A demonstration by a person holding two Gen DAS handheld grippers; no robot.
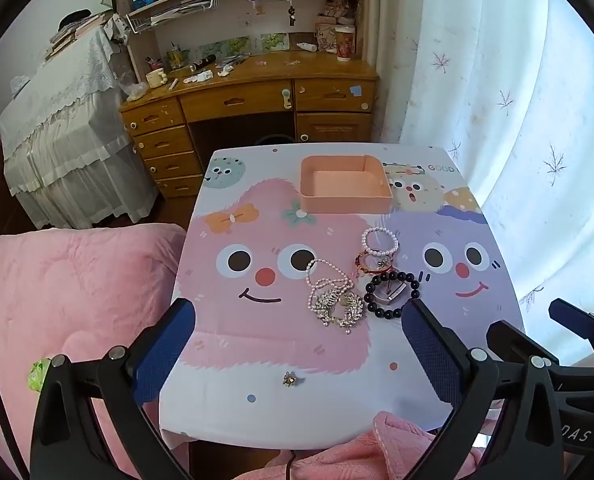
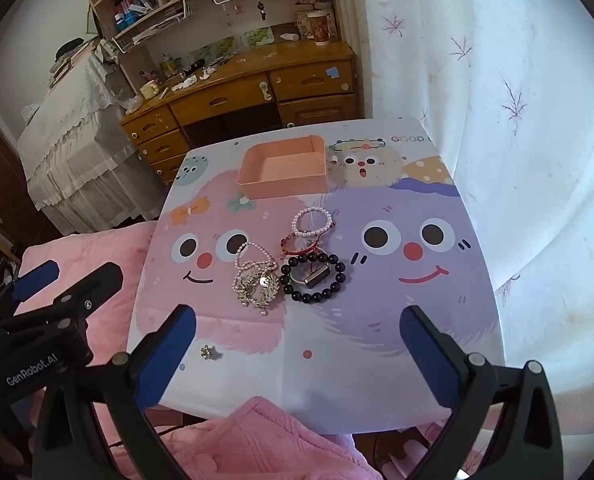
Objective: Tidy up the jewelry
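An empty peach tray (image 1: 383, 200) (image 2: 297, 188) sits at the far side of the cartoon-print table (image 1: 257, 340) (image 2: 377, 340). In the middle lie a pearl bracelet (image 1: 380, 241) (image 2: 312, 221), a red bracelet (image 1: 373, 266) (image 2: 297, 246), a black bead bracelet (image 1: 393, 294) (image 2: 313, 280) and a pearl necklace with a gold pendant (image 1: 335, 300) (image 2: 255, 280). A small gold brooch (image 1: 289, 379) (image 2: 207, 353) lies near the front edge. My left gripper (image 1: 299, 316) and right gripper (image 2: 297, 320) are both open and empty, held above the table's near side.
A pink quilt (image 1: 69, 300) (image 2: 265, 440) lies left of and in front of the table. A wooden desk (image 1: 249, 96) (image 2: 237, 92) with shelves stands behind. A white curtain (image 1: 517, 120) (image 2: 517, 120) hangs to the right.
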